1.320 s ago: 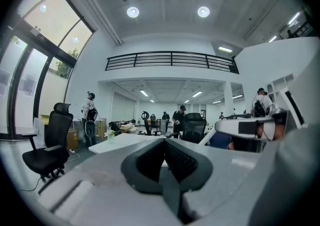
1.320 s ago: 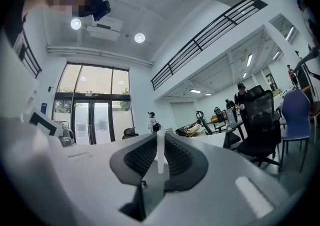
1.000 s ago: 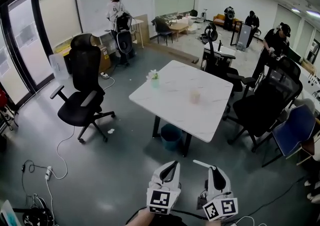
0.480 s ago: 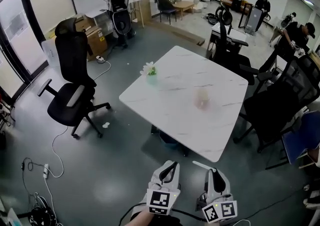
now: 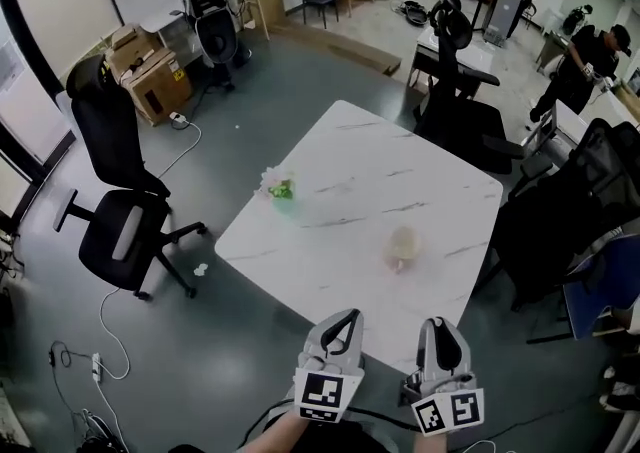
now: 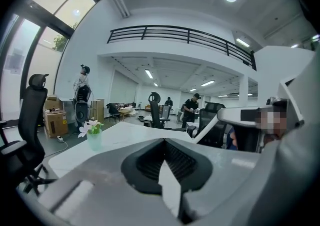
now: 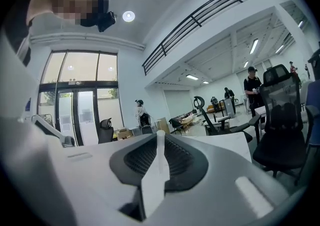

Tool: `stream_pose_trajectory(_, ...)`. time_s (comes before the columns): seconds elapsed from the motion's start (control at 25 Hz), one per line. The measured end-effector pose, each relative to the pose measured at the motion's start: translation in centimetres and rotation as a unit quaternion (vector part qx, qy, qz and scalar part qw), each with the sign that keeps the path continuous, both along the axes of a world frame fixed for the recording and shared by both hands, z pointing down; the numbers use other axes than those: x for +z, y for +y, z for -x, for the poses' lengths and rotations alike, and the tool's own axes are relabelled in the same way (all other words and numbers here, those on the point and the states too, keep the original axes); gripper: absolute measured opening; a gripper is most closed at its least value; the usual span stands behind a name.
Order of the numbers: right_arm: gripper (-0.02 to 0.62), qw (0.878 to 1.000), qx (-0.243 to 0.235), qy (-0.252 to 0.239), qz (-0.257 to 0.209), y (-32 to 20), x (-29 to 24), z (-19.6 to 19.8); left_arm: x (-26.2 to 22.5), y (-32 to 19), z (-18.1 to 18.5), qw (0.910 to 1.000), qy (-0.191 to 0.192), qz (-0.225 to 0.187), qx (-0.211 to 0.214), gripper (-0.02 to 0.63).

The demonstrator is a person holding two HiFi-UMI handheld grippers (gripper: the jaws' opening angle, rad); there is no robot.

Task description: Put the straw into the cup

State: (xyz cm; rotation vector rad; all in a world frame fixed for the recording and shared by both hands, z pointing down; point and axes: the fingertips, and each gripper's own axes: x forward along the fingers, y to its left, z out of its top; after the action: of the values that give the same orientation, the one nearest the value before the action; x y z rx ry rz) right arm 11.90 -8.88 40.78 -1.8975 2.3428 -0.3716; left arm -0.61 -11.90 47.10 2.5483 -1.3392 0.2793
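Observation:
A pale cup (image 5: 403, 247) stands on the white marble table (image 5: 350, 156), toward its near right side. My right gripper (image 5: 439, 327) hovers at the table's near edge, short of the cup, shut on a thin white straw (image 7: 160, 139) that sticks up between its jaws. From the left gripper view the straw (image 6: 207, 129) shows as a slanted white stick at the right. In the head view the straw is lost against the white tabletop. My left gripper (image 5: 342, 320) hangs beside the right one, shut and empty; its jaws (image 6: 162, 142) meet at the tips.
A small green vase with white flowers (image 5: 280, 187) stands near the table's left edge. Black office chairs stand left (image 5: 115, 221), behind (image 5: 462, 116) and right (image 5: 560, 211) of the table. Cardboard boxes (image 5: 150, 76) and several people are farther back.
Both grippers have travelled forward across the floor to the table's near edge. The table and cup now sit much closer. The grips look unchanged.

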Motion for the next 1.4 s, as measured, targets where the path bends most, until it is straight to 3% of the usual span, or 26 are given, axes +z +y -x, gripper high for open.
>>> stream_pose_trajectory(0.2,0.048,1.000,0.016,0.004,0.011,-3.4,0.3,-1.2,-0.6,-3.9,-1.4,0.9999,0.001,-0.002,0.017,0.002)
stream_pose_trajectory(0.6,0.048,0.999,0.032,0.005,0.035,-5.8,1.7,-3.9,0.2,-7.1,-4.2,0.9993,-0.004,0.010,0.037,0.002)
stream_pose_trajectory(1.4,0.048,0.995,-0.021,0.014,0.092,-14.6,7.6,-5.6,4.8,-12.5,-7.0,0.9980,-0.029,0.055,0.011,0.002)
